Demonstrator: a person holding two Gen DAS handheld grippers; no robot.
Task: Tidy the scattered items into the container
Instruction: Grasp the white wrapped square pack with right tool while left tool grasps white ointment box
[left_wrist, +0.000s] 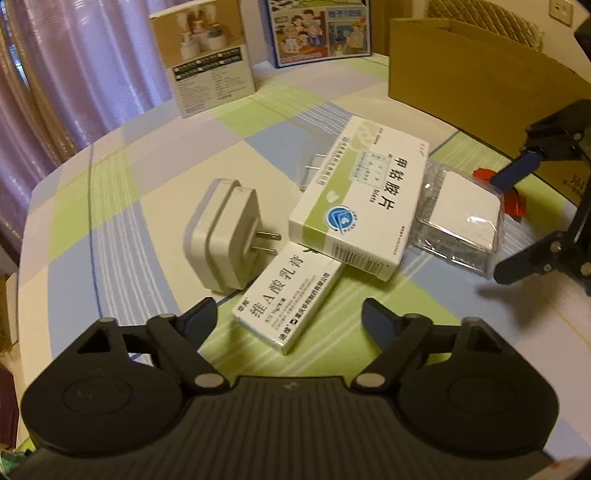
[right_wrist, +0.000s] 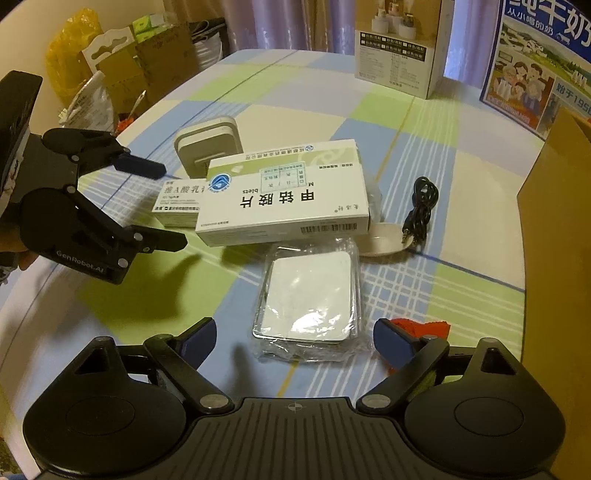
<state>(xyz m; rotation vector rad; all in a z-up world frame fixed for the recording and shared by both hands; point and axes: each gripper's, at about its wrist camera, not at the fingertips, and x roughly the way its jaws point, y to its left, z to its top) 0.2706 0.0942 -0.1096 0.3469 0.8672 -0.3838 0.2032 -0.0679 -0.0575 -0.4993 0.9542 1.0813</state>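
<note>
Left tool (left_wrist: 290, 314): wide open, empty, over ointment box (left_wrist: 286, 301).
Right tool (right_wrist: 293, 334): wide open, empty, around wrapped pad (right_wrist: 308, 295).
Risk: slippery wrap may slide; tablet box (right_wrist: 284, 192), resting on the ointment box, may tip.

right gripper (right_wrist: 293, 338): jaws wide, straddling wrapped white pad (right_wrist: 308, 295)
left gripper (right_wrist: 173, 205): left side, jaws apart, near small cream box (right_wrist: 179, 201)
large medicine box (right_wrist: 286, 194): centre
black cable (right_wrist: 419, 210): right

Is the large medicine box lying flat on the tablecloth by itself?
No. The large medicine box rests tilted, one end propped on the small ointment box.
</note>
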